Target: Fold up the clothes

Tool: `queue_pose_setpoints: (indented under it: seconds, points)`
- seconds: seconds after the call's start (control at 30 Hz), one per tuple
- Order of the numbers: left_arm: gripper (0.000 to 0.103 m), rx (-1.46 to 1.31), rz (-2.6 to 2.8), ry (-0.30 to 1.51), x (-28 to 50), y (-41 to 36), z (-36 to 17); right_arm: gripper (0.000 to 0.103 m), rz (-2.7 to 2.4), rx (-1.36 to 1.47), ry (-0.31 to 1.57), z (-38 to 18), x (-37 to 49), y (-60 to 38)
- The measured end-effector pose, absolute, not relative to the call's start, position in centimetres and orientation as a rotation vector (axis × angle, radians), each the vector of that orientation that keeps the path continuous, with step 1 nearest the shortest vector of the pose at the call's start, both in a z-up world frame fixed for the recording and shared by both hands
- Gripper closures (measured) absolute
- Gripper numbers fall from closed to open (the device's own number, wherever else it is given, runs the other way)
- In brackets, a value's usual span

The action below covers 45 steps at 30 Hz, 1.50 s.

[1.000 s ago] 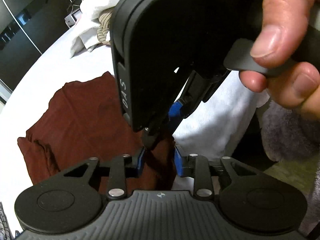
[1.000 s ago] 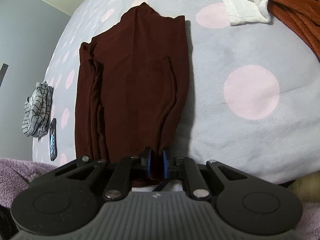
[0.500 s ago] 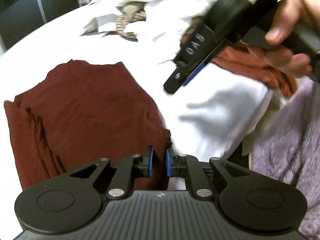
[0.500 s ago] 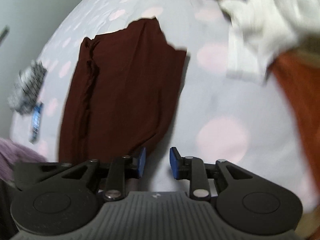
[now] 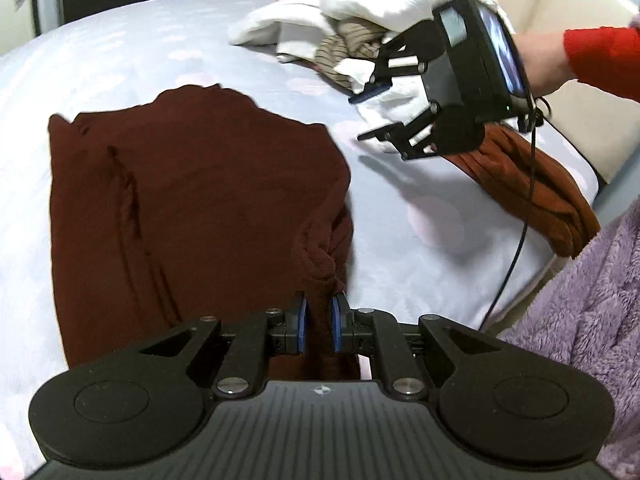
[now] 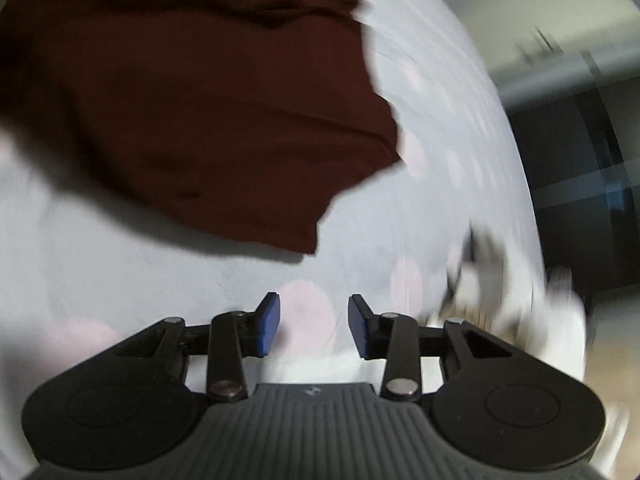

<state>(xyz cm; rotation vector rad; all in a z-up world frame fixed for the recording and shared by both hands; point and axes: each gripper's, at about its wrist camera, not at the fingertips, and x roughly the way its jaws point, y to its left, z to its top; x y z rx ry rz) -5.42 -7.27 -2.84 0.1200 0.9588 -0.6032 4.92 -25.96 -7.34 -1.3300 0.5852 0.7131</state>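
Your left gripper [image 5: 319, 322] points steeply down at the near edge of the bed [image 5: 420, 240], its jaws pinching a bunched fold of the maroon garment [image 5: 192, 200]; the blue pads [image 5: 302, 320] press the cloth from both sides. The log shows those jaws closed further within the last second and then settled. From that pinch the garment lies spread flat on the pale, pink-dotted bedcover, running away from you and to the left, with lengthwise creases near its left side.

Your right gripper [image 6: 313, 326] is tilted down over the bedcover with its jaws spread and nothing between them; they have just been opening. Seen from the left wrist, it hangs above the bed to the right of the garment, apart from it, rolled so that one finger sits above the other. Your hand [image 5: 540, 64], in a red sleeve [image 5: 600, 56], holds it from the right.

Just beyond that gripper lies a rust-orange cloth [image 5: 532, 184] at the bed's right edge, then a heap of white and striped laundry [image 5: 360, 28]. A lilac fleece [image 5: 580, 308] fills the near right corner. No writing is legible.
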Motion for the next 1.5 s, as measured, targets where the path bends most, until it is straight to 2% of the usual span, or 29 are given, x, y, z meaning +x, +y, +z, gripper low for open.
queue_pose_setpoints:
  seconds: [0.23,0.43,0.47,0.5,0.53,0.9,0.93,1.17,1.3,1.37,1.4,1.43,1.5]
  points:
    - [0.093,0.069,-0.604,0.964,-4.9,-6.3,-2.8,0.061,0.899,-1.739,0.379,-11.1,4.6,-25.4]
    - [0.093,0.052,-0.632,0.953,-5.2,-5.9,-2.4,0.063,0.907,-1.797,0.298,-11.9,5.6,-24.5]
    - [0.093,0.053,-0.636,0.951,-5.3,-5.9,-2.4,0.065,0.904,-1.800,0.293,-12.0,5.7,-24.5]
    - [0.093,0.052,-0.639,0.949,-5.4,-5.9,-2.3,0.084,0.900,-1.806,0.292,-12.1,5.6,-24.3]
    - [0.093,0.051,-0.641,0.950,-5.5,-5.8,-2.3,0.090,0.896,-1.812,0.291,-12.2,5.5,-24.2]
    - [0.093,-0.008,-0.617,1.000,-6.3,-4.6,-2.5,0.094,0.917,-1.792,0.291,-7.0,7.0,-21.0]
    - [0.093,-0.014,-0.609,1.006,-6.3,-4.4,-2.5,0.102,0.920,-1.792,0.278,-6.6,7.1,-20.2]
    - [0.095,-0.060,-0.580,1.027,-6.6,-2.7,-2.6,0.102,0.948,-1.713,0.268,-5.0,8.0,-14.9]
    - [0.096,-0.046,-0.590,1.017,-6.7,-2.9,-2.5,0.099,1.007,-1.834,0.273,-5.5,7.6,-15.7]
    - [0.097,-0.048,-0.588,1.018,-6.6,-2.8,-2.5,0.086,1.027,-1.898,0.299,-5.8,7.5,-17.0]
    - [0.098,-0.049,-0.586,1.020,-6.6,-2.7,-2.5,0.071,1.028,-1.910,0.308,-5.8,7.3,-17.5]
    - [0.100,-0.050,-0.585,1.021,-6.6,-2.6,-2.6,0.067,1.027,-1.916,0.316,-5.8,7.2,-18.2]
    - [0.101,-0.053,-0.582,1.024,-6.4,-2.5,-2.6,0.067,1.021,-1.928,0.344,-5.8,6.9,-19.3]
